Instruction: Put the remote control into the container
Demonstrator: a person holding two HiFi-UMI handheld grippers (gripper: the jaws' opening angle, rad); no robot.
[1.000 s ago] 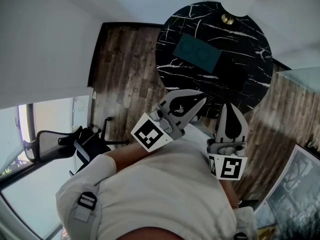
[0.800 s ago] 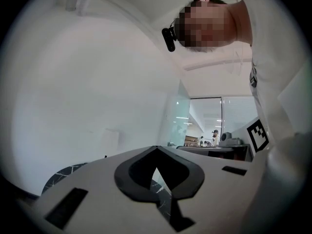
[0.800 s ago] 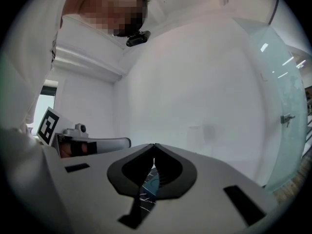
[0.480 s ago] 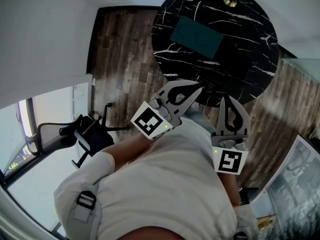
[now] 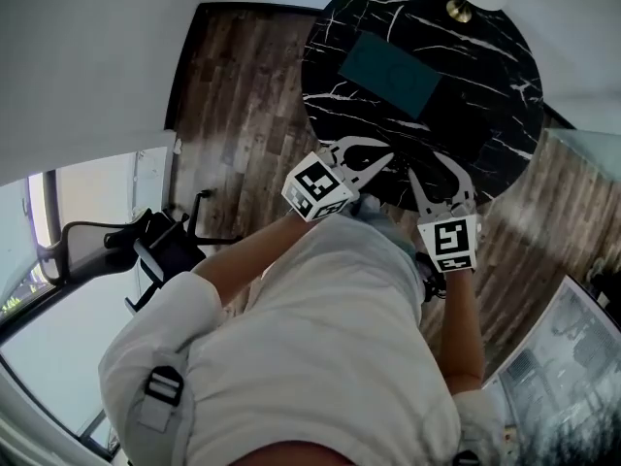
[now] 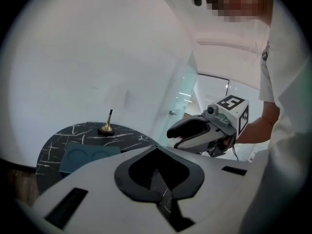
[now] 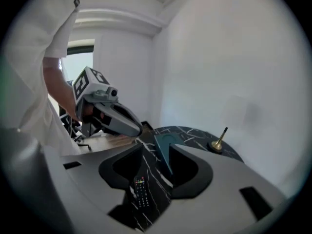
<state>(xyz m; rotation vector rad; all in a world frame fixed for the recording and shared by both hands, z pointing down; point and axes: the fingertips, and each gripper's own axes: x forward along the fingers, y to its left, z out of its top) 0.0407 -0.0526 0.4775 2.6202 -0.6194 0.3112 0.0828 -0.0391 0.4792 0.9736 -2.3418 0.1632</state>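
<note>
A teal flat container (image 5: 388,71) with two round hollows lies on the round black marble table (image 5: 505,95). The black remote control (image 7: 140,191) lies on the marble near the table's edge, in front of the container (image 7: 163,143). I see it through the gap of my right gripper (image 7: 161,152). That gripper's jaws have just been opening and stand apart over the remote, with nothing touching the pads. In the head view the right gripper (image 5: 439,171) hangs at the table's near edge. Just left of it, my left gripper (image 5: 386,153) has its tips together and holds nothing.
A small brass stand (image 5: 458,11) sits at the table's far side. A black office chair (image 5: 146,250) stands on the wooden floor (image 5: 243,124) at the left. A glass panel (image 5: 582,163) is at the right. White walls rise behind the table.
Both grippers have dropped from in front of the person's chest to the table's near edge. The right gripper's jaws have gone from shut to spread apart. The left jaws stay together.
</note>
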